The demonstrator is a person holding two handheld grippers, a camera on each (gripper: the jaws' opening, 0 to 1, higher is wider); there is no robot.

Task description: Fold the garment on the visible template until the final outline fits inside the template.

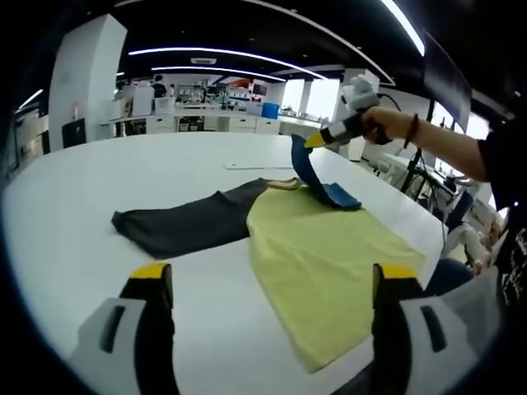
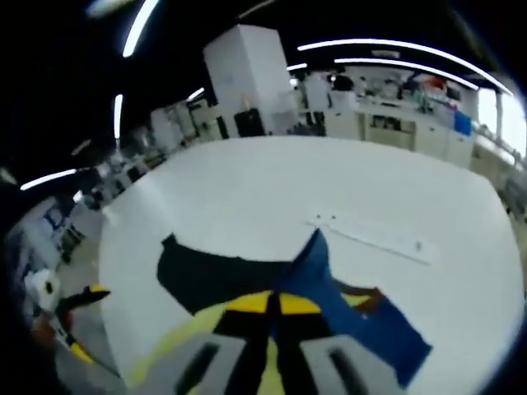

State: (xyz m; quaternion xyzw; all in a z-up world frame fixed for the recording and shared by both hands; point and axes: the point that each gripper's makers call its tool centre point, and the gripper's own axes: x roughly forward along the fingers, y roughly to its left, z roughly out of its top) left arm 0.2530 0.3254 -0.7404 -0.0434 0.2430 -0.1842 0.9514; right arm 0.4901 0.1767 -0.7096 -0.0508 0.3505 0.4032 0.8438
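**Right gripper lifts the blue sleeve for an inward fold**

The garment [image 1: 272, 226] lies flat on the white table [image 1: 99, 189]: a yellow body panel [image 1: 321, 255] nearest the left gripper, a dark grey sleeve [image 1: 185, 222] spread to one side, and a blue sleeve [image 1: 317, 177] on the far side. In the left gripper view, the right gripper [image 1: 317, 140], held in a person's hand [image 1: 379, 123], has its yellow-tipped jaws closed on the blue sleeve and holds it raised off the table, the cloth hanging in a curve down to the shirt. The right gripper view agrees: its jaws meet on the blue cloth [image 2: 346, 313], with the grey sleeve [image 2: 206, 276] beyond.

The left gripper [image 1: 272, 284] hovers over the near table edge, jaws apart and holding nothing.

I cannot make out a template outline; a pale flat strip [image 1: 259, 165] lies on the table past the collar.

The step in hand appears to be the first sleeve fold. The next move calls for carrying the blue sleeve across onto the yellow panel and laying it flat without dragging the body; the grey sleeve remains unfolded.
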